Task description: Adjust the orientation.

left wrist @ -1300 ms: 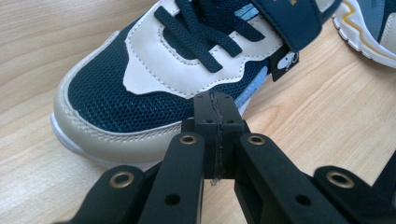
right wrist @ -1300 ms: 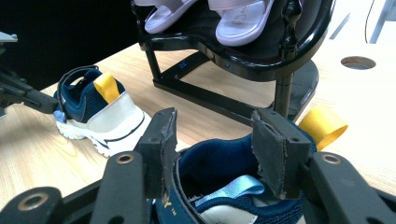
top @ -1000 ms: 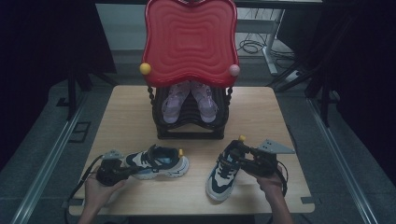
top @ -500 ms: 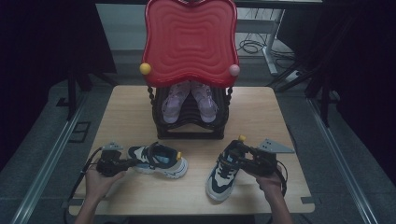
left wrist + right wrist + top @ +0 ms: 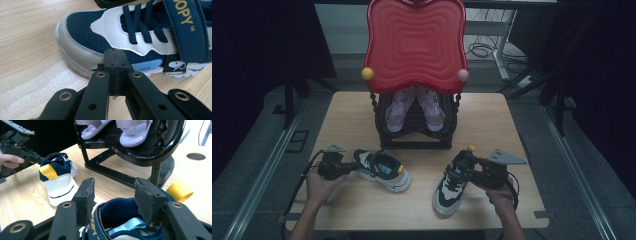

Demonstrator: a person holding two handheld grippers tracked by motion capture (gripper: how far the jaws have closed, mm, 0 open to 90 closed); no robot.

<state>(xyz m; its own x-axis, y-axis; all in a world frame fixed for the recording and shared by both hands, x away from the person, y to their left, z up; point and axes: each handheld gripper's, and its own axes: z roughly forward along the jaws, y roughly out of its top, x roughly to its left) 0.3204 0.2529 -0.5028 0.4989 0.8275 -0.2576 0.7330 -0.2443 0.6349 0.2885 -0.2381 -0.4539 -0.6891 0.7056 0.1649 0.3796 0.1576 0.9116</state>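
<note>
Two navy-and-white sneakers lie on the wooden table point(image 5: 492, 120). The left sneaker point(image 5: 382, 170) lies crosswise, toe to the left, yellow heel tab to the right. My left gripper point(image 5: 354, 167) is shut with nothing in it. Its tips point(image 5: 115, 62) rest against the side of that sneaker point(image 5: 140, 32) near the toe. The right sneaker point(image 5: 451, 189) points its toe at the table's near edge. My right gripper point(image 5: 462, 165) comes in from the right, its jaws point(image 5: 113, 187) closed wide across the collar of that sneaker point(image 5: 120, 220), beside the yellow heel loop point(image 5: 180, 191).
A black shoe rack point(image 5: 417, 140) stands mid-table behind both sneakers, with a pair of pink sandals point(image 5: 394, 112) on its shelf and a red wavy panel point(image 5: 414, 45) rising above it. The right gripper view shows the rack's leg point(image 5: 156, 173) close ahead and the left gripper point(image 5: 22, 147) farther off.
My left gripper has shifted a little away from the near edge, and the left sneaker's toe has swung that way with it. The right gripper and its sneaker have kept still.
</note>
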